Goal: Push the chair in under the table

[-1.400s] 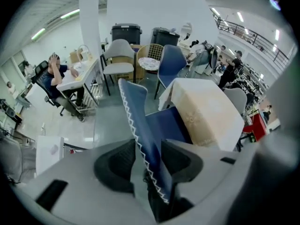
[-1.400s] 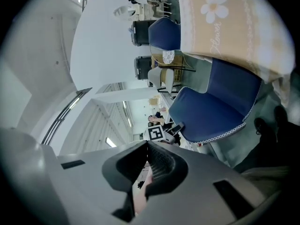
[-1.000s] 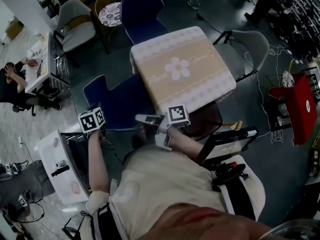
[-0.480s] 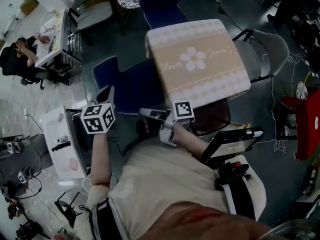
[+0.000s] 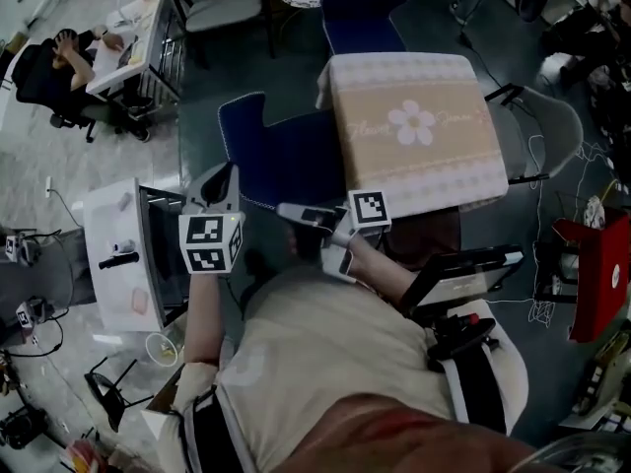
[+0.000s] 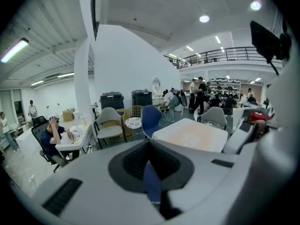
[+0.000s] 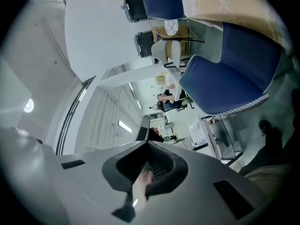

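A blue chair (image 5: 281, 156) stands at the left side of the table (image 5: 414, 131), which wears a beige cloth with a flower; the seat's right part lies under the table edge. My left gripper (image 5: 220, 178) is shut and empty, held up just off the chair's near left corner. My right gripper (image 5: 287, 210) is shut too, empty, pointing left along the chair's near edge. The left gripper view looks over its shut gripper (image 6: 150, 146) to the table (image 6: 192, 135). The rolled right gripper view shows the blue chair (image 7: 234, 74) beyond its shut gripper (image 7: 147, 151).
A second blue chair (image 5: 360, 8) stands at the table's far side, a grey chair (image 5: 552, 126) at its right, a dark chair (image 5: 424, 236) at its near side. A white cabinet (image 5: 118, 254) sits at the left. A person sits at a desk (image 5: 59, 62) at the far left.
My left gripper has risen and come closer to the blue chair's near corner. My right gripper has shifted sideways along the chair's near edge. Both stay shut.
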`<act>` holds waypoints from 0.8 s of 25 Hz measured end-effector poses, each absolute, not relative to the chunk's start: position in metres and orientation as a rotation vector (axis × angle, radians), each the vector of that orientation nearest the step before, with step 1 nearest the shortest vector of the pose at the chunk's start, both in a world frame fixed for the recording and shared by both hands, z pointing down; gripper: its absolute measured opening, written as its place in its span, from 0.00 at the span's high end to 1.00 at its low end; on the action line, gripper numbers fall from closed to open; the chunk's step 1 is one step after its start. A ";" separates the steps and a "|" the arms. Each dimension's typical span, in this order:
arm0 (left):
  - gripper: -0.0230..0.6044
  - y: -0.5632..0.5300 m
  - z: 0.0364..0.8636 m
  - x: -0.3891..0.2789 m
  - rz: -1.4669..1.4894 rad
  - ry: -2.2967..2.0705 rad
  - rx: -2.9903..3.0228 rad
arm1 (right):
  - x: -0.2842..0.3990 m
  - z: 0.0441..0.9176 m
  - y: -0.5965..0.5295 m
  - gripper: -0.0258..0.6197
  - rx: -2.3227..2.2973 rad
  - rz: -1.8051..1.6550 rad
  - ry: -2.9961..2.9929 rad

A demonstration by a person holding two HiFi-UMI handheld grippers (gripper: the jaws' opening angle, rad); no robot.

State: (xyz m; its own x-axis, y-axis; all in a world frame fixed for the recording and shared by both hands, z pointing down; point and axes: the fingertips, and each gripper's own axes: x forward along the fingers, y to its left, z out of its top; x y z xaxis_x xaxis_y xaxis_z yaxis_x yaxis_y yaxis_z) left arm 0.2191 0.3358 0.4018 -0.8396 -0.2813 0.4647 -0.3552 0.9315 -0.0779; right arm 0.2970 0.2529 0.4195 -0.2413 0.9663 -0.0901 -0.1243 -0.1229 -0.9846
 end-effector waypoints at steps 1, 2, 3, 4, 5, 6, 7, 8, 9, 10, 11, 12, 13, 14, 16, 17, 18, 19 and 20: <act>0.95 0.348 0.400 0.223 0.227 -2.644 0.450 | 0.300 0.419 0.265 0.94 -1.067 1.511 -1.222; 0.95 0.361 0.398 0.227 0.229 -2.656 0.441 | 0.302 0.418 0.277 0.94 -1.070 1.498 -1.226; 0.95 0.376 0.396 0.231 0.228 -2.667 0.434 | 0.304 0.418 0.290 0.94 -1.071 1.489 -1.231; 0.95 0.391 0.396 0.236 0.225 -2.673 0.431 | 0.306 0.417 0.302 0.94 -1.070 1.485 -1.239; 0.95 0.406 0.395 0.240 0.224 -2.677 0.432 | 0.307 0.416 0.314 0.94 -1.069 1.483 -1.249; 0.95 0.420 0.394 0.245 0.226 -2.680 0.438 | 0.310 0.414 0.326 0.94 -1.073 1.480 -1.261; 0.95 0.434 0.393 0.250 0.228 -2.684 0.446 | 0.314 0.412 0.339 0.94 -1.082 1.470 -1.277; 0.95 0.447 0.392 0.255 0.225 -2.688 0.458 | 0.319 0.411 0.353 0.94 -1.094 1.449 -1.293; 0.95 0.461 0.391 0.260 0.217 -2.691 0.471 | 0.325 0.410 0.367 0.94 -1.111 1.420 -1.306; 0.95 0.473 0.391 0.264 0.205 -2.691 0.484 | 0.329 0.409 0.383 0.94 -1.130 1.388 -1.318; 0.95 0.485 0.393 0.267 0.193 -2.690 0.497 | 0.333 0.407 0.398 0.94 -1.149 1.357 -1.331; 0.95 0.494 0.395 0.268 0.184 -2.690 0.514 | 0.334 0.405 0.412 0.94 -1.165 1.333 -1.346; 0.95 0.502 0.397 0.267 0.177 -2.689 0.535 | 0.333 0.402 0.424 0.94 -1.180 1.319 -1.361; 0.95 0.508 0.400 0.264 0.166 -2.688 0.560 | 0.331 0.398 0.435 0.94 -1.194 1.313 -1.377; 0.95 0.512 0.403 0.258 0.107 -2.682 0.630 | 0.325 0.388 0.451 0.94 -1.225 1.297 -1.427; 0.95 0.510 0.403 0.256 0.058 -2.678 0.673 | 0.325 0.385 0.454 0.94 -1.232 1.278 -1.464; 0.95 0.508 0.402 0.255 0.008 -2.677 0.715 | 0.326 0.383 0.456 0.94 -1.231 1.254 -1.506; 0.95 0.507 0.400 0.254 -0.029 -2.680 0.755 | 0.327 0.383 0.458 0.94 -1.222 1.226 -1.549; 0.95 0.505 0.396 0.254 -0.047 -2.686 0.789 | 0.327 0.383 0.459 0.94 -1.208 1.201 -1.590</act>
State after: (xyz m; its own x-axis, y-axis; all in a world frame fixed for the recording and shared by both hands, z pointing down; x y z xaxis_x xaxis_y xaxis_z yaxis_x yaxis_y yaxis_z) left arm 0.2535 0.5050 0.3959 -0.7880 -0.5307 0.3119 -0.5195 0.8452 0.1256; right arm 0.3274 0.4587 0.3832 -0.2348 0.9710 0.0442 0.2234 0.0982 -0.9698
